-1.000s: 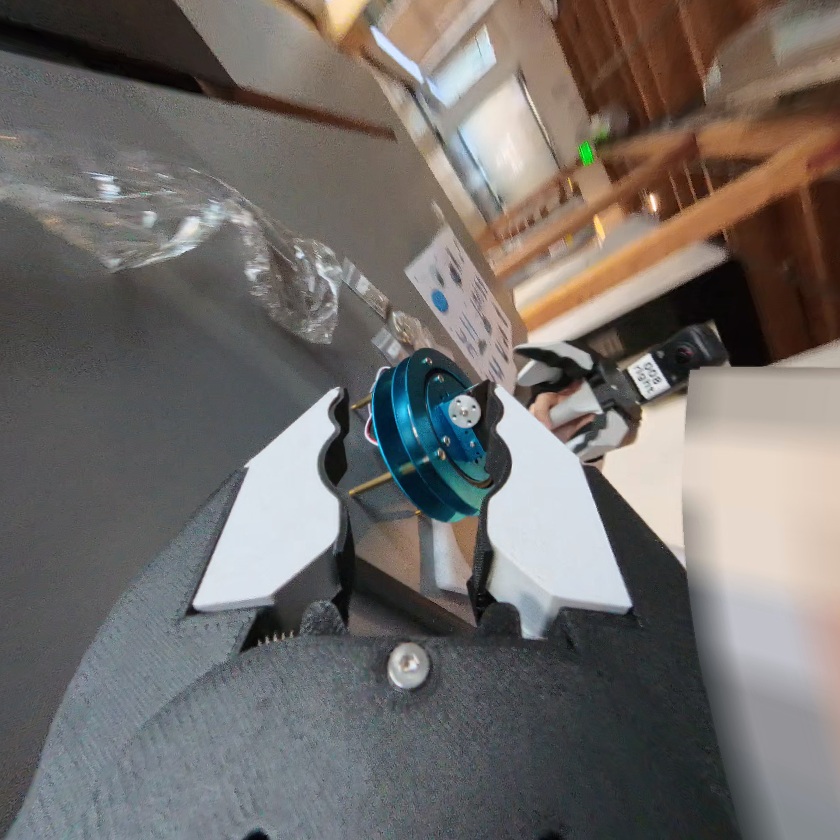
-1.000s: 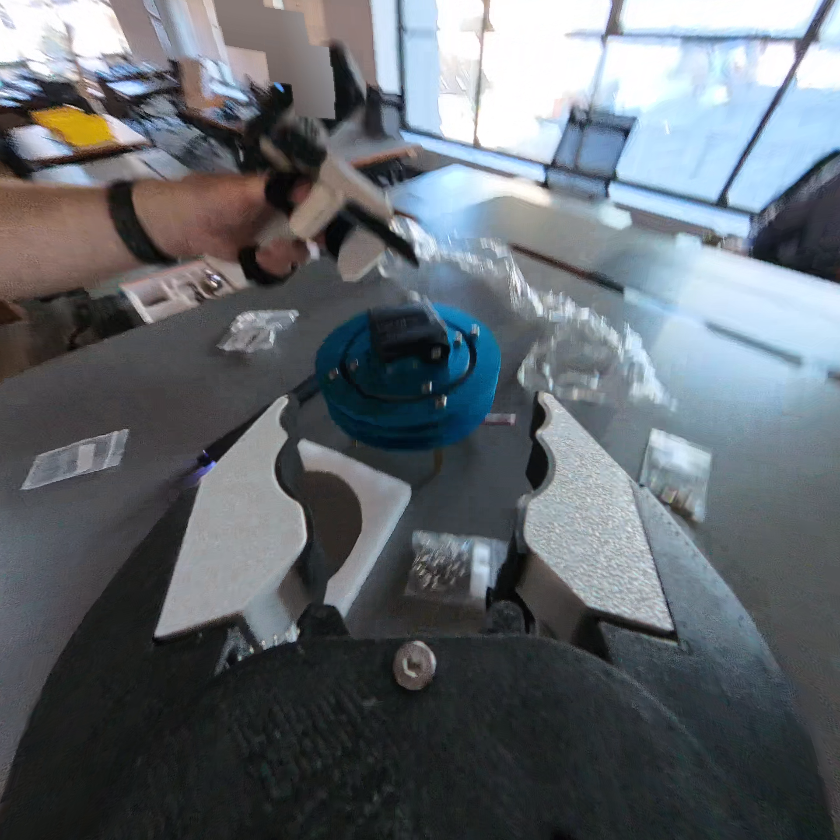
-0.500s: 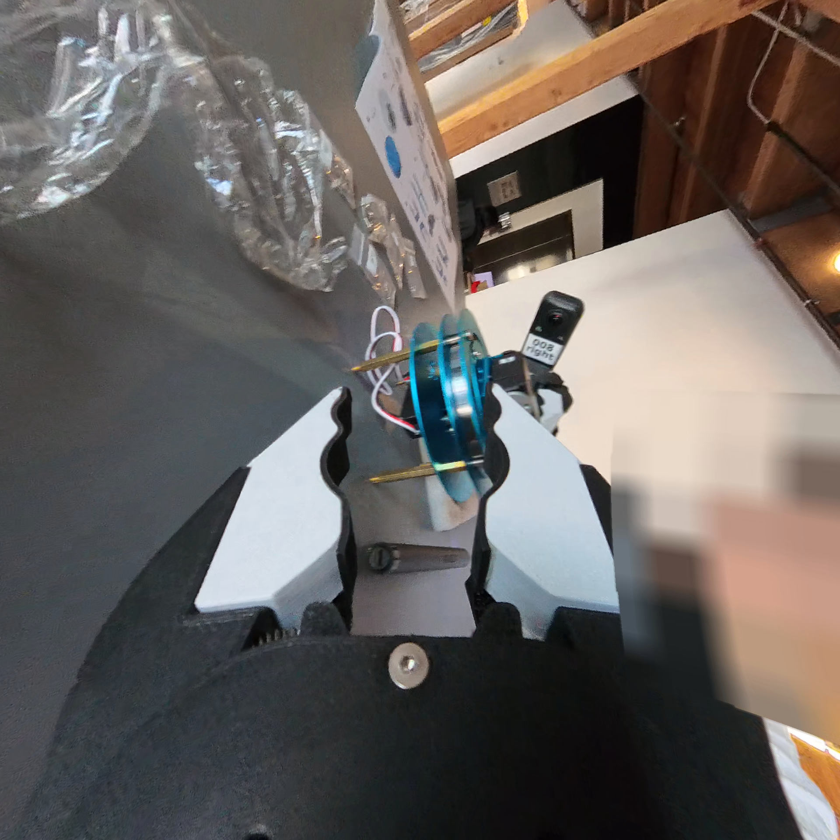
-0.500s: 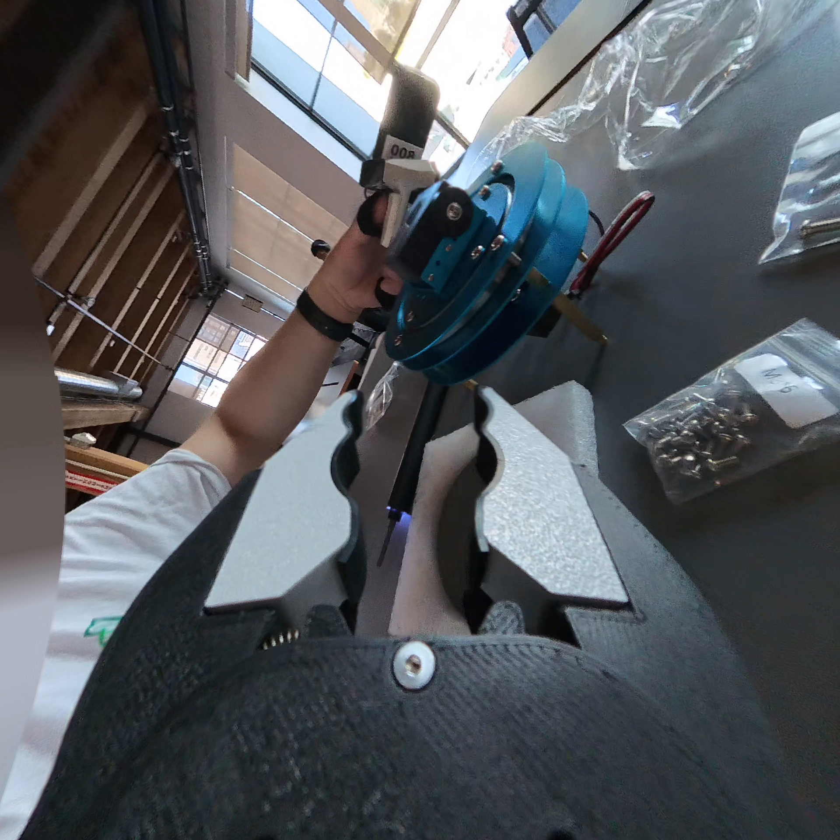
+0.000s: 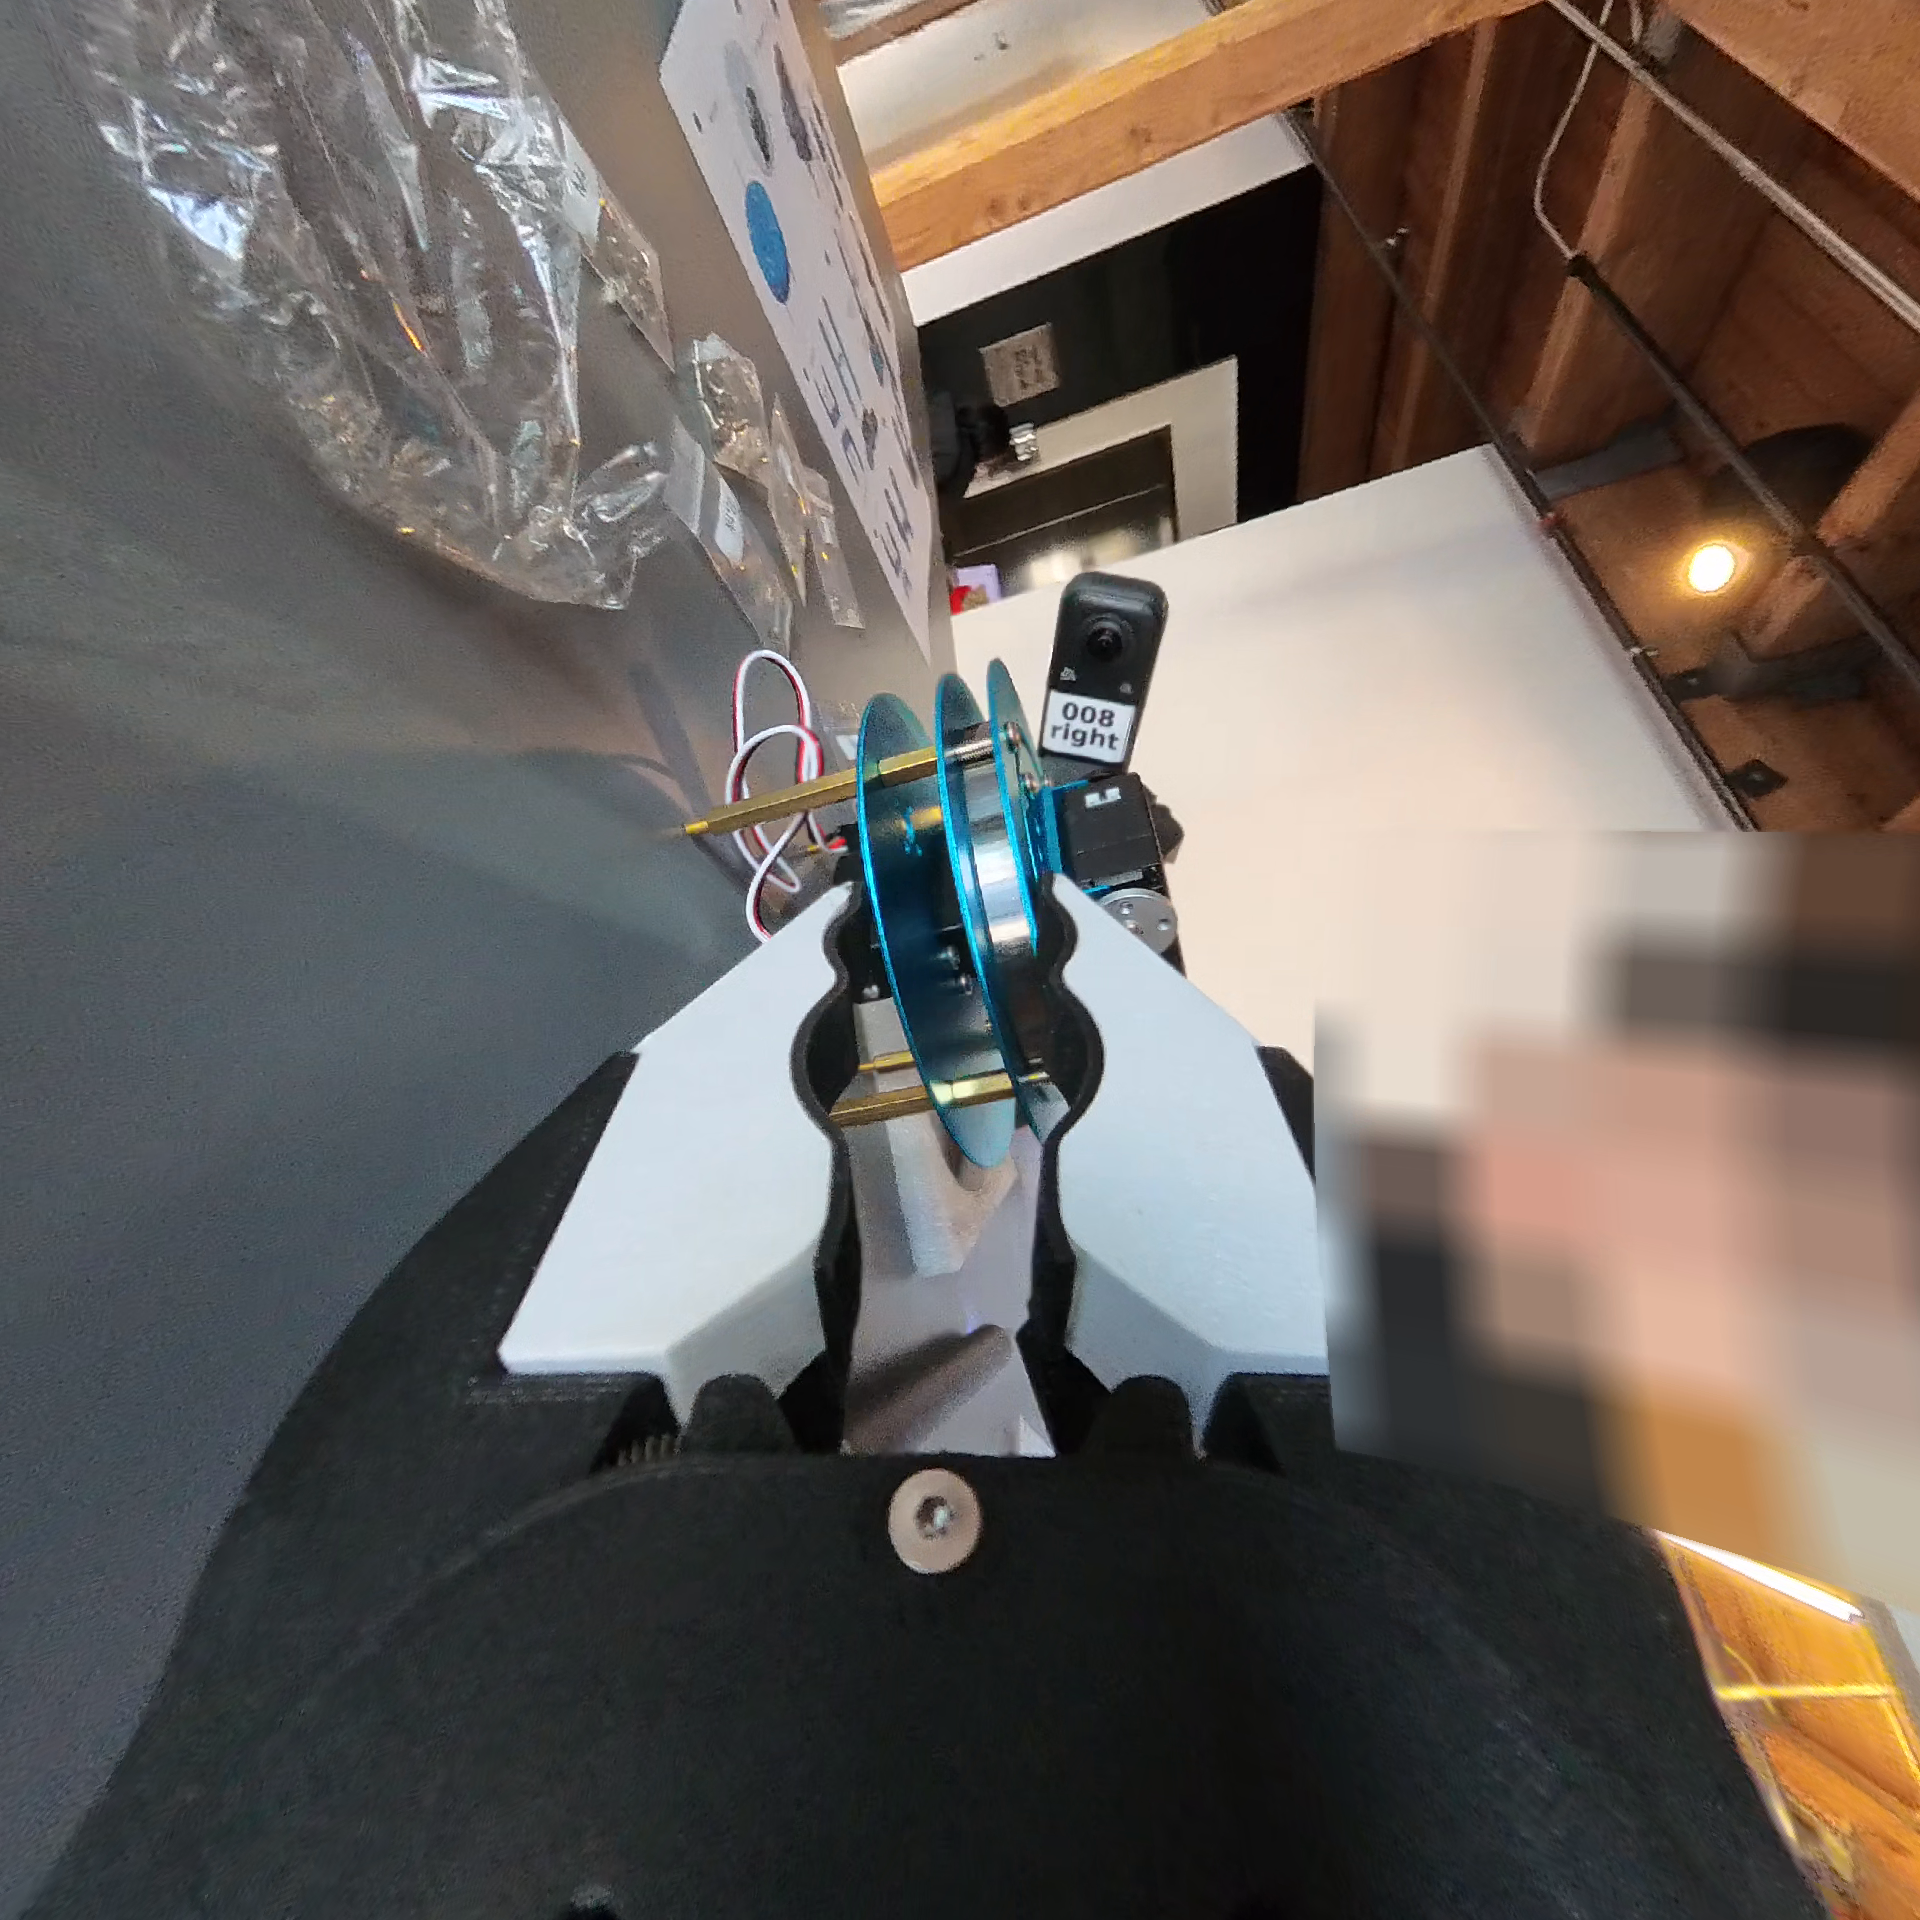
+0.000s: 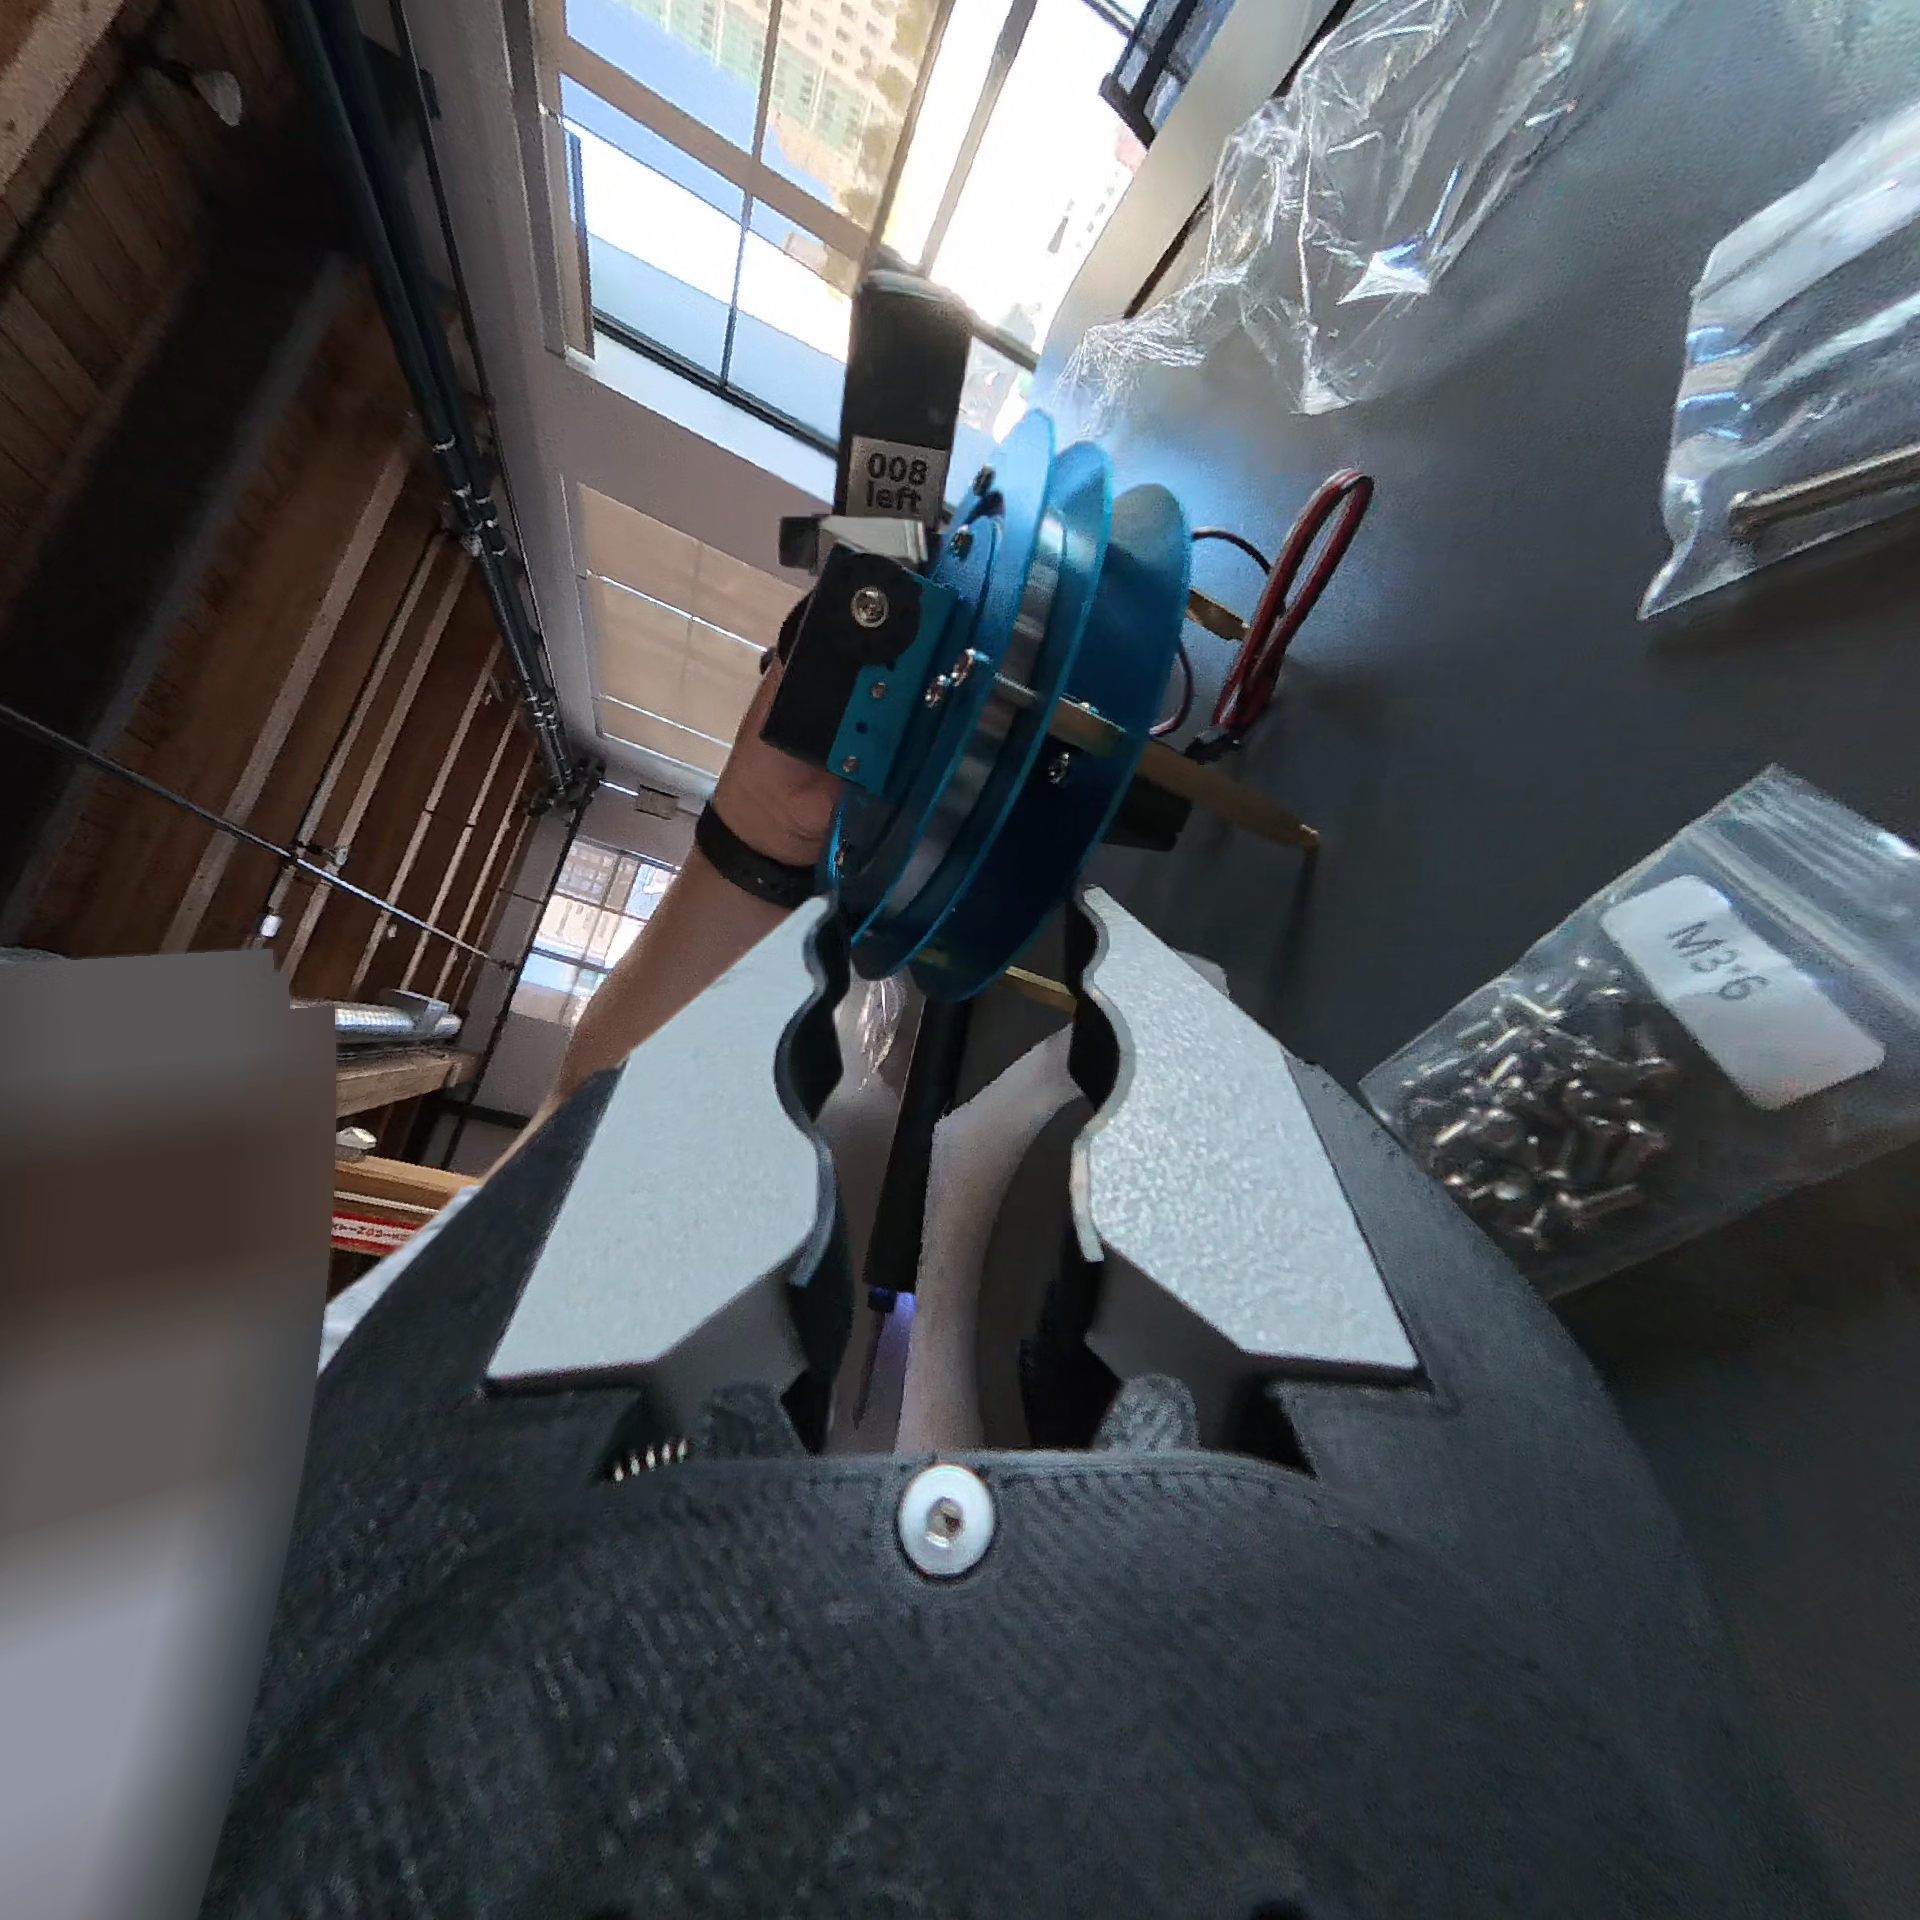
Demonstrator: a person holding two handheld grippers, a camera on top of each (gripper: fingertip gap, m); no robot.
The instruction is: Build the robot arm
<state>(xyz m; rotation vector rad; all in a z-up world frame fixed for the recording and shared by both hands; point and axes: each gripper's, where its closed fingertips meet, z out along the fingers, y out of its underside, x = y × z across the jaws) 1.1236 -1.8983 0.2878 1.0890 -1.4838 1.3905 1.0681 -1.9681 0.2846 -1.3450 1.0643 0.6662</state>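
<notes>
My left gripper (image 5: pixel 951 935) is shut on a blue disc assembly (image 5: pixel 961 914) with brass standoffs, a black servo and red-and-white wires (image 5: pixel 774 790). It holds the assembly on edge above the grey table (image 5: pixel 260 935). In the right wrist view the same assembly (image 6: pixel 1018 727) hangs in front of the left gripper and a person's hand (image 6: pixel 769 790). My right gripper (image 6: pixel 956 914) is partly open, with its tips on either side of the assembly's lower rim. The right gripper's camera (image 5: pixel 1107 644) shows behind the discs in the left wrist view.
A white foam block (image 6: pixel 977 1143) and a black driver tool (image 6: pixel 914 1143) lie under the grippers. A bag of small screws (image 6: pixel 1558 1122), a bag with a long screw (image 6: pixel 1818 416), crumpled clear plastic (image 5: pixel 364 260) and a printed sheet (image 5: pixel 821 260) lie on the table. Spacing between my two grippers at the tips: around 10 cm.
The left gripper has lifted the blue assembly off the table and turned it on edge. The right gripper has come up to it and its jaws have narrowed.
</notes>
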